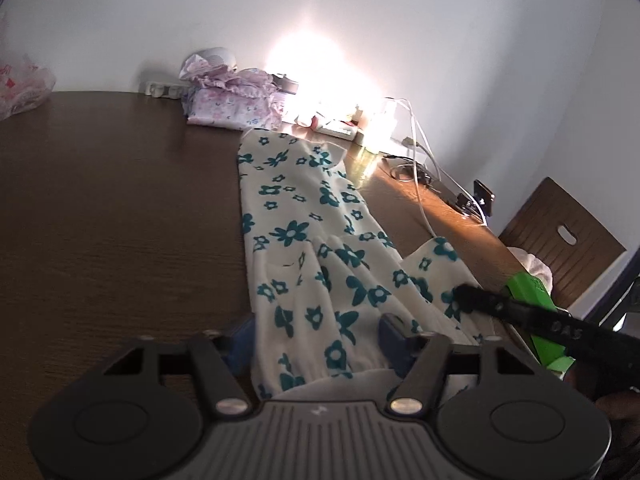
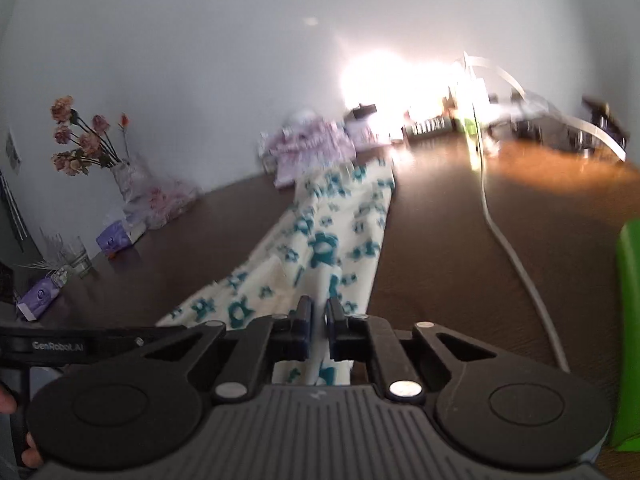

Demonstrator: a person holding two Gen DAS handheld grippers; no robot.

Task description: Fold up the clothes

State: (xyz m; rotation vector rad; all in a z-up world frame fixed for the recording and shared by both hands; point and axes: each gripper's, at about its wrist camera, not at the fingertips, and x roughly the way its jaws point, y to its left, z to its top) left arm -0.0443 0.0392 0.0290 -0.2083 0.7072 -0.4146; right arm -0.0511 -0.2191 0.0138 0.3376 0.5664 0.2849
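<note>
Two grippers over one cream garment with teal flowers [image 1: 304,240], laid lengthwise on the dark wooden table [image 1: 120,200]. Left gripper [image 1: 318,340]: jaws spread wide, the garment's near hem lying between its blue pads. Right gripper [image 2: 319,320]: jaws narrowed onto a raised fold of the same cloth. Folded pink floral clothes [image 1: 232,104] sit at the far edge, by the wall. White cable [image 2: 516,256] trails beside the garment.
</note>
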